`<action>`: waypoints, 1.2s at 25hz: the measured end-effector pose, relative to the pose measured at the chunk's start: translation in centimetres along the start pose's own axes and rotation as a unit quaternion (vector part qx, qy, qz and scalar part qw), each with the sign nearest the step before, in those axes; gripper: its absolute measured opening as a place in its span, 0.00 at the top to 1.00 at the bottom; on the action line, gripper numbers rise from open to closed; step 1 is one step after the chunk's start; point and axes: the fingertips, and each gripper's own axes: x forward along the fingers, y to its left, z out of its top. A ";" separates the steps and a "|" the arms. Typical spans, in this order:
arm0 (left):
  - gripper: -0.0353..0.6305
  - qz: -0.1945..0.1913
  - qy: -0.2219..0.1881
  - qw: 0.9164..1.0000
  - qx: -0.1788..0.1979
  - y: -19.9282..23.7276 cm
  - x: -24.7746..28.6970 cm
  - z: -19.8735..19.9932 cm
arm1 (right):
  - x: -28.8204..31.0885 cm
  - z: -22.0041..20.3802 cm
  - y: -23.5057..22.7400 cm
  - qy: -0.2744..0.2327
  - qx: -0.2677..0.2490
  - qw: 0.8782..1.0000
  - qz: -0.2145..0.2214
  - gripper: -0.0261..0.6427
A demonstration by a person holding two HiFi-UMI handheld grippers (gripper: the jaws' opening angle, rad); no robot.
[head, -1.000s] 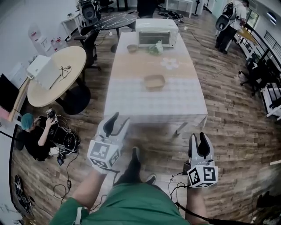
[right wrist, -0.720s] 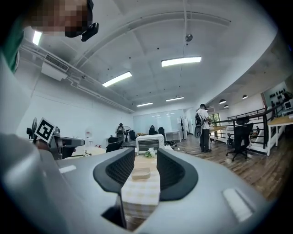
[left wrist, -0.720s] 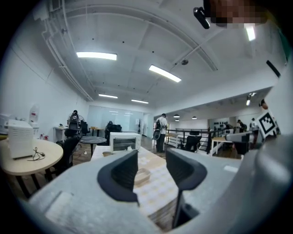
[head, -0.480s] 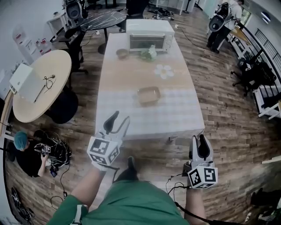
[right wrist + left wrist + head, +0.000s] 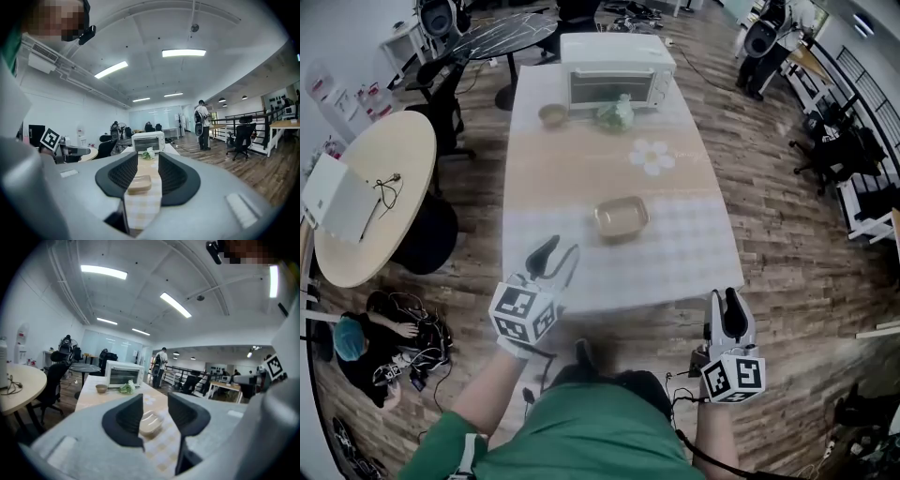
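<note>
A long table (image 5: 680, 258) with a checked cloth stands ahead. On it are a tan shallow dish (image 5: 622, 217), a flower-shaped mat (image 5: 652, 157), a small bowl (image 5: 552, 114), leafy greens (image 5: 615, 114) and a white toaster oven (image 5: 616, 71) at the far end. My left gripper (image 5: 558, 255) hovers open at the table's near edge, nothing between its jaws. My right gripper (image 5: 724, 309) is open and empty, lower, short of the near right corner. The left gripper view frames the dish (image 5: 151, 423) between the left gripper's (image 5: 155, 411) jaws. The right gripper (image 5: 148, 171) also frames the dish (image 5: 139, 183), with the oven (image 5: 147, 140) beyond.
A round wooden table (image 5: 380, 159) with a white box (image 5: 337, 199) stands at left, an office chair (image 5: 441, 98) beside it. A person (image 5: 356, 342) sits on the floor among cables at lower left. Another person (image 5: 764, 37) stands far right. Desks and chairs line the right side.
The table and dish have come nearer in every view. Both grippers keep the same open jaws, and the left one now reaches the table's near edge.
</note>
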 end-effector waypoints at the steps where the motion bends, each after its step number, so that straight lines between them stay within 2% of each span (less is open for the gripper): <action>1: 0.70 -0.003 0.006 1.000 -0.009 0.4 0.7 -0.3 | 0.5 -0.1 -0.2 0.004 0.002 1.000 -0.002 0.76; 8: 0.71 0.009 0.037 0.999 -0.029 2.3 5.5 -2.0 | 5.4 -0.9 -3.1 0.017 0.020 1.000 0.007 0.76; 17: 0.71 0.078 0.066 0.994 -0.042 4.9 12.1 -2.3 | 16.2 0.0 -6.9 0.027 0.043 0.994 0.095 0.76; 22: 0.71 0.123 0.071 0.987 -0.069 6.1 15.6 -2.2 | 22.4 0.2 -8.7 0.048 0.049 0.986 0.153 0.76; 30: 0.71 0.137 0.117 0.972 -0.151 7.1 19.8 -6.4 | 28.1 -0.6 -10.3 0.080 0.059 0.972 0.211 0.76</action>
